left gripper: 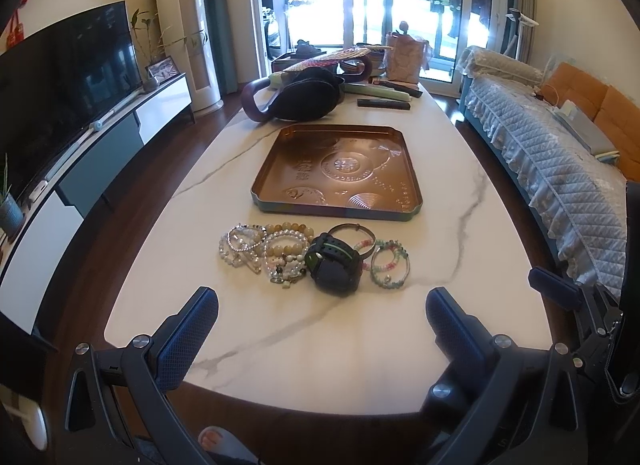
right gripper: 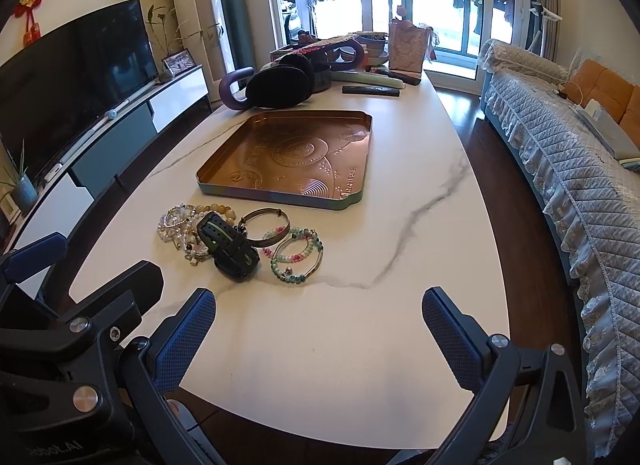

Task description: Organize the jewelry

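A pile of jewelry lies on the white marble table [left gripper: 360, 345] in front of a copper tray [left gripper: 336, 173]. It holds pearl and bead bracelets [left gripper: 264, 251], a black watch with green trim [left gripper: 334, 265], a metal bangle [left gripper: 354, 235] and a green and pink bead bracelet [left gripper: 388, 265]. My left gripper [left gripper: 322, 305] is open and empty, just short of the pile. In the right wrist view the tray [right gripper: 292, 161], watch [right gripper: 230, 251], bangle [right gripper: 266, 227] and bead bracelet [right gripper: 298, 257] sit ahead left of my open, empty right gripper [right gripper: 320, 305].
A dark bag [left gripper: 300, 95], a fan, a pink bag [left gripper: 406, 57] and remotes crowd the table's far end. A TV [left gripper: 64, 89] on a low cabinet stands to the left. A sofa with a quilted cover [left gripper: 552, 161] runs along the right.
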The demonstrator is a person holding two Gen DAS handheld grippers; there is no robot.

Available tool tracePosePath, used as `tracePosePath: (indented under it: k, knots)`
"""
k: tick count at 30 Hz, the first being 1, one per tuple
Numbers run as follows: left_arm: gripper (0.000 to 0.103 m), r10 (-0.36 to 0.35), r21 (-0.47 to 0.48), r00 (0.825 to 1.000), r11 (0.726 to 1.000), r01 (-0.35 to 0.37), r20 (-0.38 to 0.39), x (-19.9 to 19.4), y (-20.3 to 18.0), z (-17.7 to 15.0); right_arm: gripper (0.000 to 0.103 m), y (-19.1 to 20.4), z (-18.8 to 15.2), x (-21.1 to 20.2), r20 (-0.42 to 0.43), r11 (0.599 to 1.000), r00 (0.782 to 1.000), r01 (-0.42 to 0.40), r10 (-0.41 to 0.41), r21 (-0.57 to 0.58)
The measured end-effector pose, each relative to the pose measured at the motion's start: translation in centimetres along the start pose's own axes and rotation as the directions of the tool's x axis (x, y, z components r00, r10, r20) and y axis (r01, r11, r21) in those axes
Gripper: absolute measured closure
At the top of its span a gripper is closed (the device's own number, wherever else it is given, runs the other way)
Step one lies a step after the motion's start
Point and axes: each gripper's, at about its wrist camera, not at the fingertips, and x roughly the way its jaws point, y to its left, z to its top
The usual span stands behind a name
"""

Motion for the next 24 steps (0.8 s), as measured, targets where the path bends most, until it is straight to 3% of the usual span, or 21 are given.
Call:
tracePosePath:
  k: [8,15,17,19,21,24]
  knots:
    - [0.0,-0.004,-0.006,1.0,1.0,0.004,-0.002,0.0,0.3,-0.1,0.0,0.1,-0.3,-0.1,-0.001,1.0,1.0,0.001,-0.001,0.001]
    - [0.0,-0.032,-0.044,0.997,0.999,0.029,-0.065,2.0,1.6,-0.4,0.0,0.4,-0.8,0.8,-0.019,1.0,1.0,0.004,-0.004,-0.014]
    - [0.0,-0.018,-0.063,0.995,0.998,0.011,-0.102,3.2,2.7,-0.4,0.0,0.4,-0.8,1.9,-0.046,0.999,0.998,-0.033,0.032,-0.026]
    - [0.0,-0.056,-0.108,0.995,0.993,0.047,-0.081,4.0,5.6,-0.8,0.001,0.0,-0.7,2.9,-0.065,0.998,0.997,-0.053,0.051,-0.023]
    - [0.0,-0.069,-0.14,0.996,0.988,0.061,-0.053,4.6,7.9,-1.1,0.001,-0.8,-0.5,3.6,-0.036,0.999,0.999,-0.04,0.04,0.002]
    - [0.0,-0.044,-0.095,0.998,0.995,0.041,-0.036,5.9,10.5,-0.6,0.001,-3.0,0.3,4.2,0.044,0.993,0.995,-0.088,0.085,0.073]
